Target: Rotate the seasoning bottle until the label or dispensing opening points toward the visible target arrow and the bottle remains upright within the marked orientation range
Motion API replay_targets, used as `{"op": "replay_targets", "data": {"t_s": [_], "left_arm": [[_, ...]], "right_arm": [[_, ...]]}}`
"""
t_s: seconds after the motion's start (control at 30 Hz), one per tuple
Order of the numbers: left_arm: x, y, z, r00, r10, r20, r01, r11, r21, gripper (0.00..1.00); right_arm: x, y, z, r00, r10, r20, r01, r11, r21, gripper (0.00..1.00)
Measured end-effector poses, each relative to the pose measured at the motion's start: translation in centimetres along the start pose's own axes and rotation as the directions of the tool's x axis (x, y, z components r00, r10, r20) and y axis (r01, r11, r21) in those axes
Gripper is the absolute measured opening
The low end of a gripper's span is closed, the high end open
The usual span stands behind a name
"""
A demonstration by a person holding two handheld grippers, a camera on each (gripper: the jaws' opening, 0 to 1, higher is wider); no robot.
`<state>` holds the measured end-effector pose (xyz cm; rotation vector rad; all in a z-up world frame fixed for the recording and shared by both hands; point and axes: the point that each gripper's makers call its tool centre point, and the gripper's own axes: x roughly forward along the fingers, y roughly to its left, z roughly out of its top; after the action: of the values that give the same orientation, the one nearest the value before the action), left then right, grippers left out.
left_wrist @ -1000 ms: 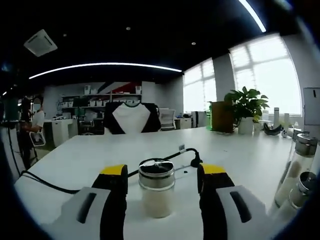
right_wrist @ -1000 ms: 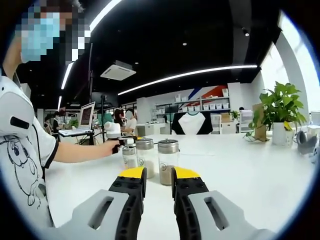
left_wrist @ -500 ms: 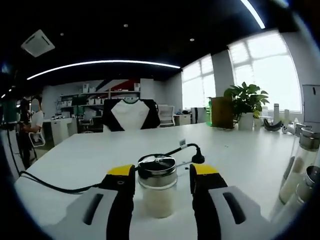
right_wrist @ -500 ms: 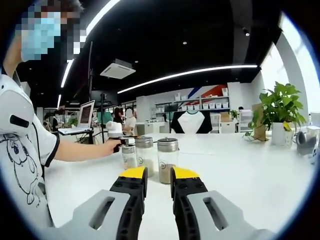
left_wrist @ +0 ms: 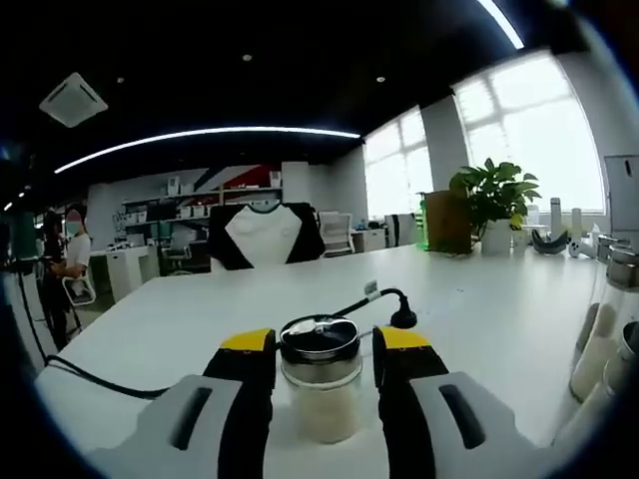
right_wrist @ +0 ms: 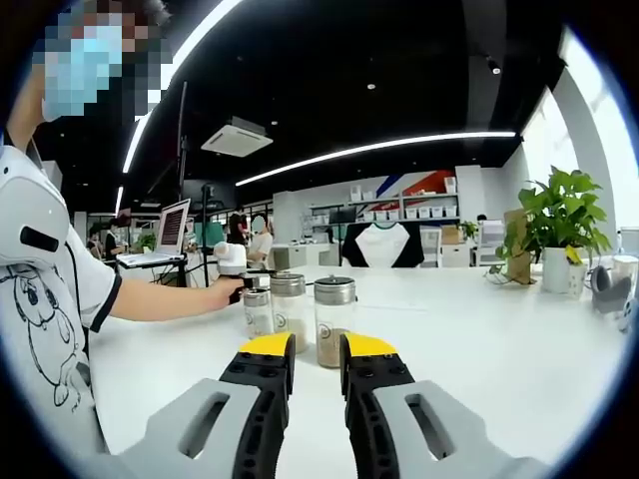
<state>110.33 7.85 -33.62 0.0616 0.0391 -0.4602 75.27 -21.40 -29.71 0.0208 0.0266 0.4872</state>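
Note:
A glass seasoning bottle [left_wrist: 321, 391] with a metal lid and pale powder stands upright on the white table [left_wrist: 200, 319]. My left gripper [left_wrist: 322, 346] is shut on it, its yellow-tipped jaws close against both sides. In the right gripper view, a person's hand [right_wrist: 226, 293] holds that gripper at the small bottle [right_wrist: 258, 312], beside two taller bottles [right_wrist: 333, 319]. My right gripper [right_wrist: 317, 347] hovers in front of them, shut with only a thin slit between the jaws and nothing in it. I see no arrow mark.
A black cable [left_wrist: 95, 376] runs across the table behind the bottle. Two more bottles [left_wrist: 607, 324] stand at the right edge of the left gripper view. A potted plant [right_wrist: 561, 218] and a laptop [right_wrist: 172, 232] sit farther off. A person's sleeve and shirt [right_wrist: 45, 299] are at the left.
My left gripper's jaws have closed in from wide apart to tight beside the seasoning bottle. The right gripper has stayed put and shut.

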Motion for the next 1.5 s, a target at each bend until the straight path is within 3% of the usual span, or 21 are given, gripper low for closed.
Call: {"op": "replay_targets", "data": {"t_s": [0.2, 0.87, 1.13, 1.5], "left_arm": [[0.2, 0.4, -0.7, 1.0, 0.015, -0.023, -0.015, 1.0, 0.004, 0.36], [-0.4, 0.8, -0.4, 1.0, -0.01, -0.009, 0.009, 0.999, -0.038, 0.34], [-1.9, -0.5, 0.7, 0.998, -0.055, -0.005, 0.055, 0.998, 0.004, 0.34], [-5.1, -1.0, 1.8, 0.995, -0.098, 0.02, 0.099, 0.995, -0.015, 0.34]], "right_arm": [[-0.2, 0.0, 0.1, 1.0, -0.001, 0.006, 0.001, 1.0, 0.006, 0.16], [-0.7, -0.1, 0.0, 1.0, -0.011, 0.009, 0.011, 1.0, 0.012, 0.14], [-0.6, 0.6, 0.5, 1.0, 0.002, 0.022, -0.002, 1.0, 0.003, 0.14], [-0.6, 1.6, 1.1, 0.999, 0.025, 0.037, -0.025, 1.0, -0.006, 0.14]]}}
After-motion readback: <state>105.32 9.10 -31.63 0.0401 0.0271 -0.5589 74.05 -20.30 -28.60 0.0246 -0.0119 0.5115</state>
